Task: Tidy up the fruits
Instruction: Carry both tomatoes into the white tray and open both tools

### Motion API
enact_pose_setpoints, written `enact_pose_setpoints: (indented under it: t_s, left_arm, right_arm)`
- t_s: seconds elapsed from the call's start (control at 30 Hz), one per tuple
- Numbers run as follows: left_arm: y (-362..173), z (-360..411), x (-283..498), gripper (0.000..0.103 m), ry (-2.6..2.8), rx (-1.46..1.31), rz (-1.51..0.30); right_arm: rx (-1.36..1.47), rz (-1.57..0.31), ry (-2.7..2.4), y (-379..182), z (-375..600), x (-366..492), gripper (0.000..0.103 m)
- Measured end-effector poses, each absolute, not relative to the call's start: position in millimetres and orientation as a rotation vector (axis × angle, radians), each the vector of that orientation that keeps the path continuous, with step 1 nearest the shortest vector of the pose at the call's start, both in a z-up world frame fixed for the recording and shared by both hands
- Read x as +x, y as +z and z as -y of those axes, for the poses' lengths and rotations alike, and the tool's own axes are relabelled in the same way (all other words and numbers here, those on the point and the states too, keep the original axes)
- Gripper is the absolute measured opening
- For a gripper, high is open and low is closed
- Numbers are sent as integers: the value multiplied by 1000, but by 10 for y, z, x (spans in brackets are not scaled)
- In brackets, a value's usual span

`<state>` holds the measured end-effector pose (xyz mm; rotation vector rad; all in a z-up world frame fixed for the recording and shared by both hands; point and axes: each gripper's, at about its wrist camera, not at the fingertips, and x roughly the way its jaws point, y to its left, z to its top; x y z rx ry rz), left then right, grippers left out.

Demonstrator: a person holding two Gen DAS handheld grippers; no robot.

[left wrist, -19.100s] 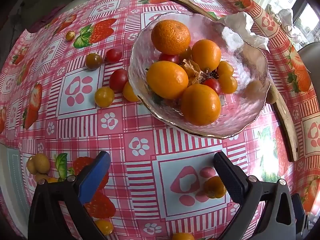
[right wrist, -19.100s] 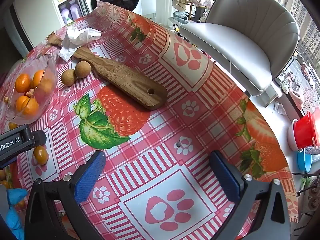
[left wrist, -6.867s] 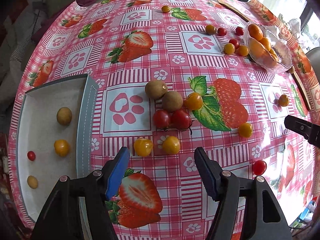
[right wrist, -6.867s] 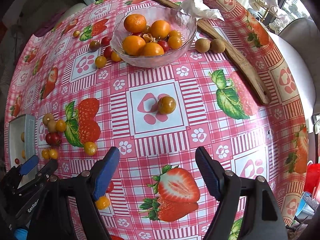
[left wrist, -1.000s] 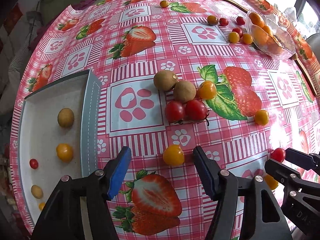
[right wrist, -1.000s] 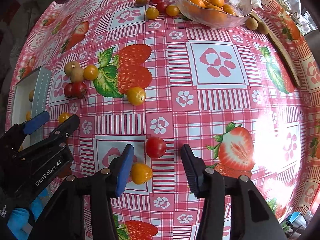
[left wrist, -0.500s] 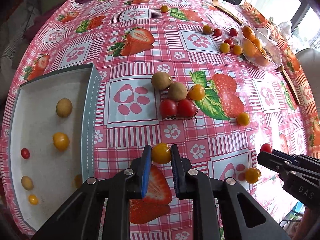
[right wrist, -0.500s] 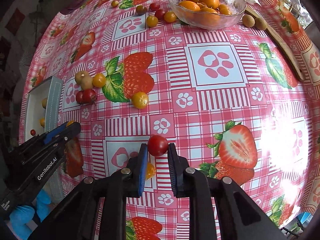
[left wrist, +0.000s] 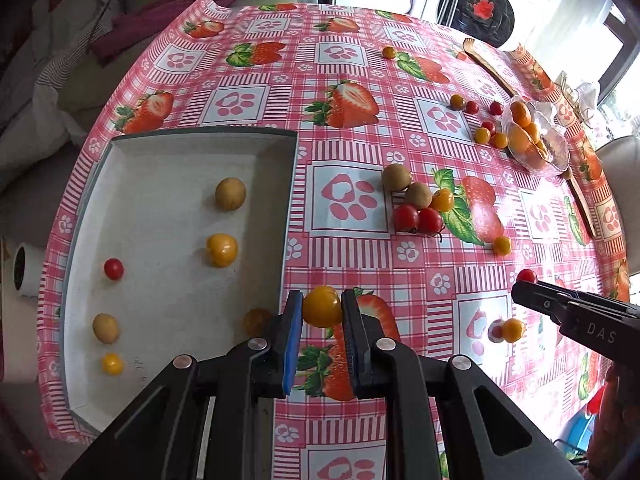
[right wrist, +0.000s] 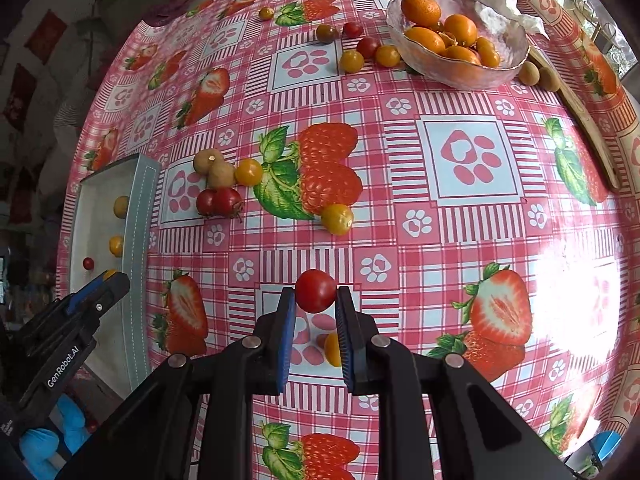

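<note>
Left gripper [left wrist: 322, 312] pinches a yellow tomato [left wrist: 322, 306] at the tray's [left wrist: 286, 216] near rim, ready to drop it in; right gripper [right wrist: 315, 300] clamps a red tomato [right wrist: 315, 291] above the table's near edge.

Left gripper [left wrist: 322, 316]: black plastic body, two angular arms with triangular cut-outs. Round silver screw heads at the joints. One finger faced with a smooth blue pad, the other with a dark ribbed pad. Seen from the right wrist view, white "GenRobot.AI" lettering along its side; blue glove beneath it

Right gripper [right wrist: 315, 308]: same black frame, silver screws, blue pad on one finger, ribbed dark-blue pad on the other. From the left wrist view, white letters "DAS" on its side
</note>
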<state>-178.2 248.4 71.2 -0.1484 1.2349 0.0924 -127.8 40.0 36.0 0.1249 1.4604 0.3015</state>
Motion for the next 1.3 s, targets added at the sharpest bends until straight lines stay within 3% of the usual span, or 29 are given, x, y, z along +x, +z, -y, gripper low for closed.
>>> enact_pose_setpoints:
  t_s: [0.57, 1.3]
  left_arm:
    - [574, -3375, -2419, 21, 294, -256, -1246]
    - [220, -3597, -2652, 21, 347, -285, -1280]
  right_arm:
    - [-17, -1465, 573, 474, -1735, -1362, 22]
    - [-205, -1567, 719, 31, -2891, -1444, 22]
